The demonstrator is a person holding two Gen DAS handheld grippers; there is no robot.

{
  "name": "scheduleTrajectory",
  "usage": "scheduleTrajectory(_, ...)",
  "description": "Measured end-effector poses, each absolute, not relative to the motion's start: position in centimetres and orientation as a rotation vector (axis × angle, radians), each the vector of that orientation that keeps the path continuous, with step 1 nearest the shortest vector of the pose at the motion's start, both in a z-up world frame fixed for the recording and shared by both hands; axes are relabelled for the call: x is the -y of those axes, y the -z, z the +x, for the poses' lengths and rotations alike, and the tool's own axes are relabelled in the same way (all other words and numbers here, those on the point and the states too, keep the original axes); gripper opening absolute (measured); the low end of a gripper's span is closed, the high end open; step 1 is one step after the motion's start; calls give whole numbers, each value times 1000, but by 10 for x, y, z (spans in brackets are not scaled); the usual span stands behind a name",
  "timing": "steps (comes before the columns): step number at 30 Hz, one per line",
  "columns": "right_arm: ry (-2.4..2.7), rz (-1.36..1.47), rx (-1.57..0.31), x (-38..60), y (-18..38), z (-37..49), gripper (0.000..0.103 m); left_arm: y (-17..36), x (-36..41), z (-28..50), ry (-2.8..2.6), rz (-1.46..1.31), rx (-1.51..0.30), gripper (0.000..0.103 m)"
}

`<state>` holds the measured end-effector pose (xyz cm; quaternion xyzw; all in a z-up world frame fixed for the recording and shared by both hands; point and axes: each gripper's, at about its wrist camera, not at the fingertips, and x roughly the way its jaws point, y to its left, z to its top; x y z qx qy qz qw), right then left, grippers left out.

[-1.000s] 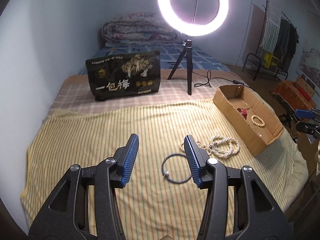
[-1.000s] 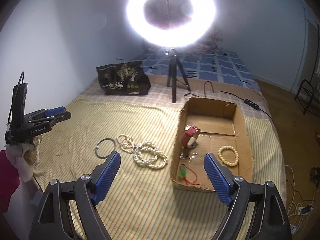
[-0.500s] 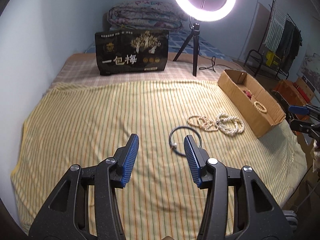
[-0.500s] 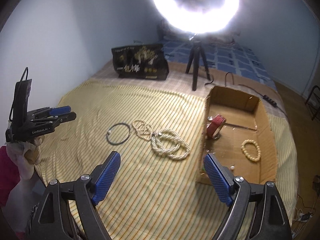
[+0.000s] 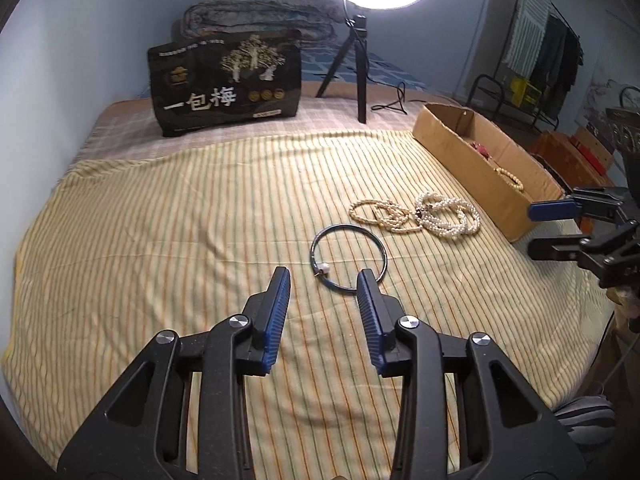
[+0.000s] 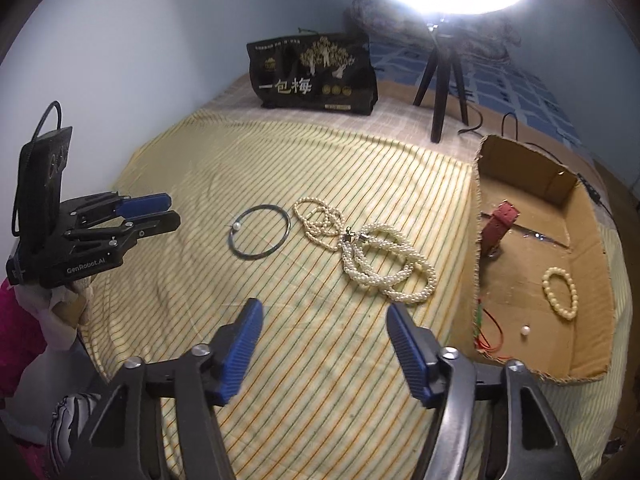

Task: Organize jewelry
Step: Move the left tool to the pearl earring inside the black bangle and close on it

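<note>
A dark hoop bangle (image 5: 345,226) with one pearl lies on the striped sheet, just ahead of my left gripper (image 5: 324,280). That gripper's jaws are closing with nothing between them. Right of the bangle lie a thin pearl necklace (image 5: 380,214) and a thick twisted pearl necklace (image 5: 448,216). My right gripper (image 6: 324,312) hovers near the thick necklace (image 6: 384,268), its jaws also closing on nothing. The cardboard box (image 6: 477,216) holds a red strap (image 6: 500,224), a bead bracelet (image 6: 560,294) and a loose pearl (image 6: 525,330). In the right wrist view the left gripper (image 6: 174,211) is left of the bangle (image 6: 289,224).
A black printed bag (image 5: 228,84) stands at the back of the bed beside a ring light's tripod (image 5: 358,64). A folded quilt lies behind them. A clothes rack (image 5: 536,48) stands at far right. The bed's edge runs close to the box, and a pink sleeve (image 6: 16,328) shows at left.
Both grippers have sunk toward the sheet and their jaws have narrowed. The bangle now sits closer to the left fingertips. The right gripper has swung left, from over the box toward the necklaces.
</note>
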<state>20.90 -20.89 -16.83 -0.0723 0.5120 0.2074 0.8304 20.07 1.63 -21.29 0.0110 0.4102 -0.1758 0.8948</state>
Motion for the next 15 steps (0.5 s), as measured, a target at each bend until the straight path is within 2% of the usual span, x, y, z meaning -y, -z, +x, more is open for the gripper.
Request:
scheduleTrajectory(2, -439, -157, -1101, 207, 175, 214, 56, 219, -12, 207, 377, 37, -863, 26)
scheduleTrajectory(8, -441, -154, -1139, 207, 195, 230, 45, 234, -1, 220, 417, 90, -880, 24)
scheduleTrajectory(13, -433, -169, -1163, 206, 210, 243, 42, 248, 9, 230, 441, 145, -897, 24)
scheduleTrajectory(15, -431, -171, -1172, 206, 215, 247, 41, 253, 13, 234, 447, 171, -900, 20)
